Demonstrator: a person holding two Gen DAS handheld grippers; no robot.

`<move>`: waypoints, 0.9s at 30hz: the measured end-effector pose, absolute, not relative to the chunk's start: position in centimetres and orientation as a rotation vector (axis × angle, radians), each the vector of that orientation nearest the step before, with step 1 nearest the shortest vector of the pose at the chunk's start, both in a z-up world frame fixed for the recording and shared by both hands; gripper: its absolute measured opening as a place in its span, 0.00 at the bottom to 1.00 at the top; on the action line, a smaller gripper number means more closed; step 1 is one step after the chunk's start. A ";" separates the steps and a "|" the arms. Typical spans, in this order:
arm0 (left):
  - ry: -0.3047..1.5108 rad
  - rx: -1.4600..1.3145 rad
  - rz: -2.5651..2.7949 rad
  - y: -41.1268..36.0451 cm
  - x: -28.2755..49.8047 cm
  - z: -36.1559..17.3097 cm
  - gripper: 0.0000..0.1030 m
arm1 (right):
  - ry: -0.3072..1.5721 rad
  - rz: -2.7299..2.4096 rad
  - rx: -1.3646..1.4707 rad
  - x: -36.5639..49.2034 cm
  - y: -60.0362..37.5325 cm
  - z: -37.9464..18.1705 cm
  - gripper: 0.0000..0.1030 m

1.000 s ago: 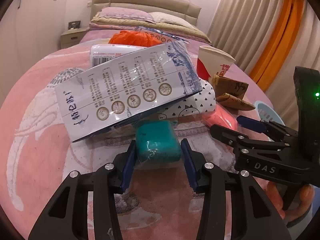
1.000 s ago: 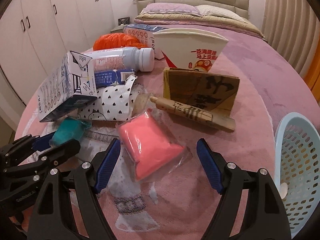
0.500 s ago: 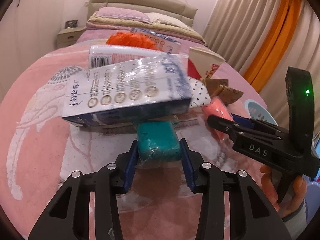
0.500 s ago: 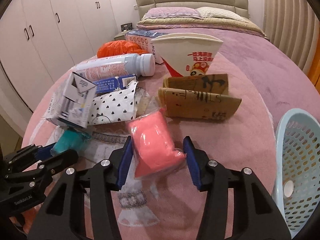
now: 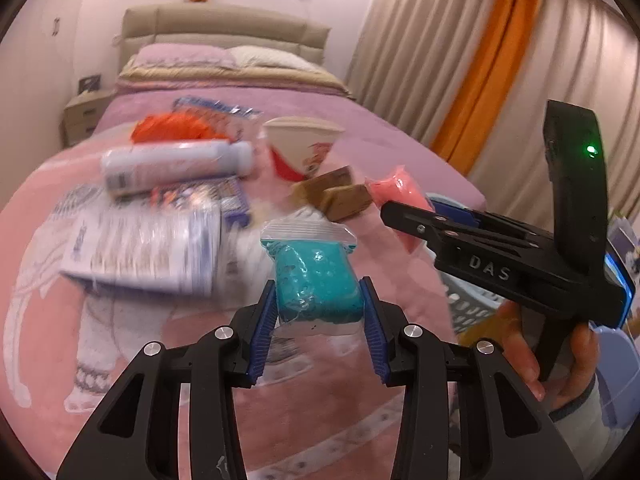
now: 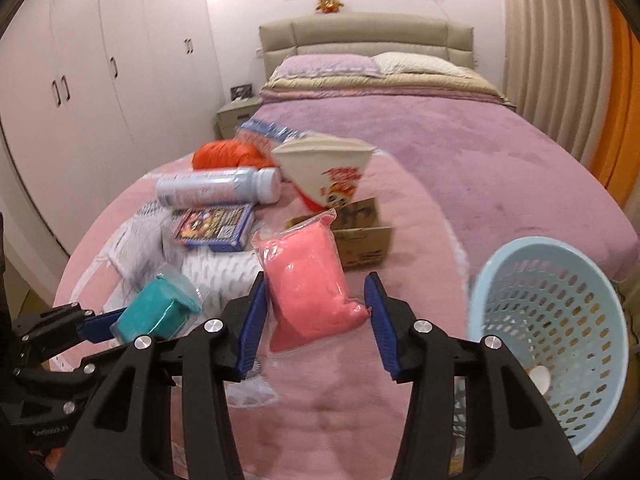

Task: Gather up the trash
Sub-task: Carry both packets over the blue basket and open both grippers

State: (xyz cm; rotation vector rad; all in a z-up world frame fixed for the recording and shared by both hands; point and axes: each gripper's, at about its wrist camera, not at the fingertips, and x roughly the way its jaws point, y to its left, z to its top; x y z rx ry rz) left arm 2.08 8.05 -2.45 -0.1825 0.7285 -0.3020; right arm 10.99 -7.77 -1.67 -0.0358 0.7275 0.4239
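Observation:
My left gripper (image 5: 318, 300) is shut on a teal bag in clear plastic (image 5: 316, 280) and holds it lifted above the pink bedspread; the bag also shows in the right wrist view (image 6: 156, 308). My right gripper (image 6: 316, 300) is shut on a pink bag (image 6: 308, 280), also lifted; the bag also shows in the left wrist view (image 5: 396, 192). A light blue basket (image 6: 552, 320) stands at the bed's right edge, right of the right gripper.
A heap of trash lies on the bed ahead: a white bottle (image 6: 216, 190), a milk carton (image 5: 144, 248), a blue box (image 6: 216, 226), a paper cup (image 6: 328, 172), cardboard (image 6: 360, 232) and an orange bag (image 6: 224, 154). Wardrobes (image 6: 80, 80) stand at the left.
Both grippers have lifted their bags off the bed and pulled back from the heap. The basket has come closer on the right.

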 end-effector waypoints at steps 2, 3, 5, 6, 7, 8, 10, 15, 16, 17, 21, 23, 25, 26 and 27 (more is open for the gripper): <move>0.712 -0.171 -0.319 7.3 2.1 -1.7 0.38 | 0.708 0.399 -0.022 10.6 -9.3 -0.9 0.44; 0.703 -0.165 -0.329 6.9 2.1 -1.3 0.38 | 0.700 0.388 -0.017 10.4 -9.8 -0.6 0.44; 0.686 -0.151 -0.347 5.9 2.3 -0.5 0.38 | 0.679 0.358 0.000 10.2 -11.4 0.1 0.44; 0.677 -0.145 -0.358 5.3 2.6 -0.1 0.38 | 0.668 0.337 0.010 10.2 -12.4 0.5 0.44; 0.673 -0.140 -0.368 4.9 2.8 0.3 0.38 | 0.662 0.325 0.015 10.1 -12.9 0.6 0.44; 0.665 -0.129 -0.383 4.1 3.2 0.8 0.38 | 0.654 0.304 0.023 10.1 -13.8 0.8 0.44; 0.654 -0.112 -0.404 2.9 3.7 1.3 0.38 | 0.643 0.257 0.042 10.2 -15.7 1.2 0.44; 0.638 -0.077 -0.463 -0.8 5.9 2.3 0.38 | 0.678 0.145 0.115 11.3 -20.9 0.3 0.44; 0.638 -0.070 -0.479 -1.8 6.5 2.5 0.38 | 0.694 0.116 0.138 11.7 -22.1 -0.2 0.44; 0.638 -0.066 -0.487 -2.5 6.9 2.5 0.38 | 0.712 0.090 0.170 12.2 -23.6 -0.8 0.44; 0.648 -0.049 -0.533 -5.8 9.1 2.6 0.38 | 0.768 -0.003 0.255 13.5 -27.9 -2.7 0.44; 0.661 -0.039 -0.551 -7.4 10.2 2.3 0.38 | 0.793 -0.049 0.285 14.0 -29.9 -3.8 0.44; 0.676 -0.030 -0.569 -8.9 11.3 1.9 0.38 | 0.813 -0.072 0.302 14.2 -31.3 -4.6 0.44; 0.683 -0.024 -0.574 -9.4 11.6 1.7 0.38 | 0.827 -0.086 0.309 14.4 -31.9 -5.1 0.44; 0.694 -0.015 -0.580 -10.2 12.2 1.3 0.38 | 0.838 -0.096 0.312 14.6 -32.2 -5.5 0.44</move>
